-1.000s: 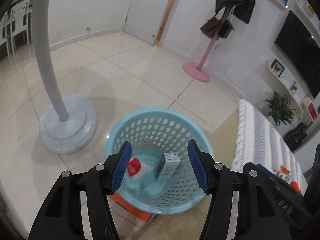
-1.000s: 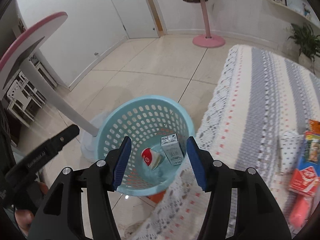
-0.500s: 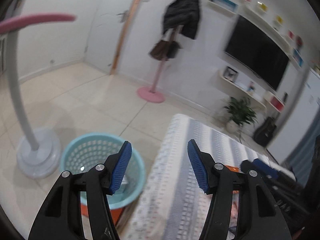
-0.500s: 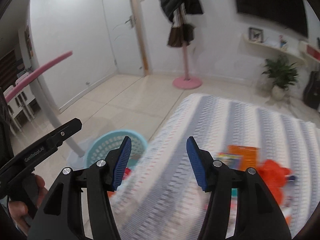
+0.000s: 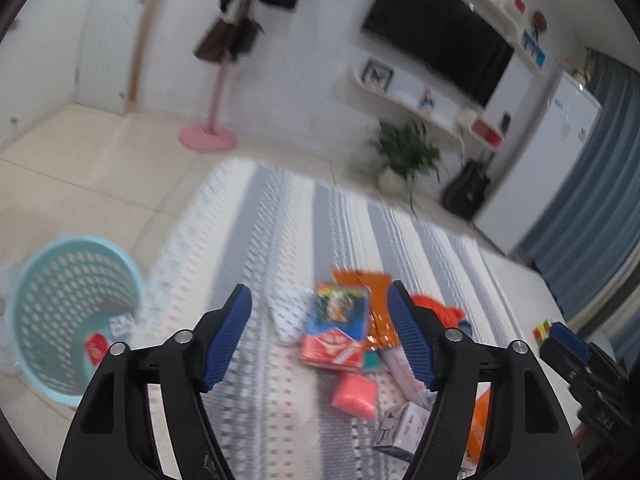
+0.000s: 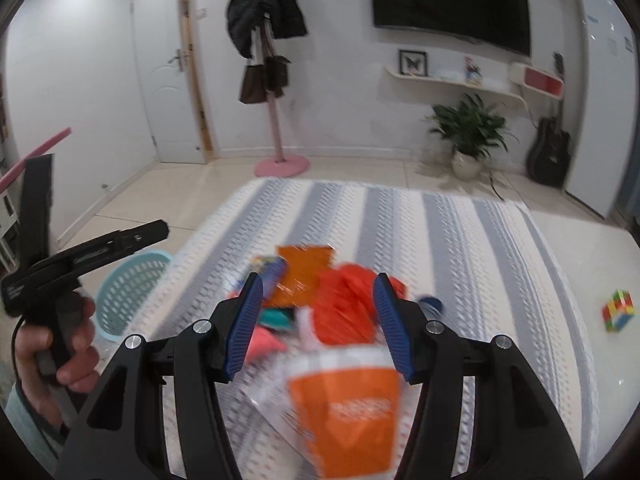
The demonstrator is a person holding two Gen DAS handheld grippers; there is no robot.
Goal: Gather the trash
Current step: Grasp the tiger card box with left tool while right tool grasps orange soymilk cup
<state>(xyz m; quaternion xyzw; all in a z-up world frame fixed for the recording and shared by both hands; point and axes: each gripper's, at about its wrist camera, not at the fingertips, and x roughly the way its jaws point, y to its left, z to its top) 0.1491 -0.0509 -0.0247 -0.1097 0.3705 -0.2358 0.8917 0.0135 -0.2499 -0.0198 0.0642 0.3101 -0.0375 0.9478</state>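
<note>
Swinging away from the blue basket (image 5: 60, 312), both my empty grippers now face the wrapper pile (image 6: 320, 300); left gripper (image 5: 320, 328) jaws opening, right gripper (image 6: 318, 320) spread.

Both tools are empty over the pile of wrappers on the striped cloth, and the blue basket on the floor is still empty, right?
Not quite: the blue basket already holds trash, a red-and-white item and a small carton, seen in the left wrist view. The rest holds.
</note>
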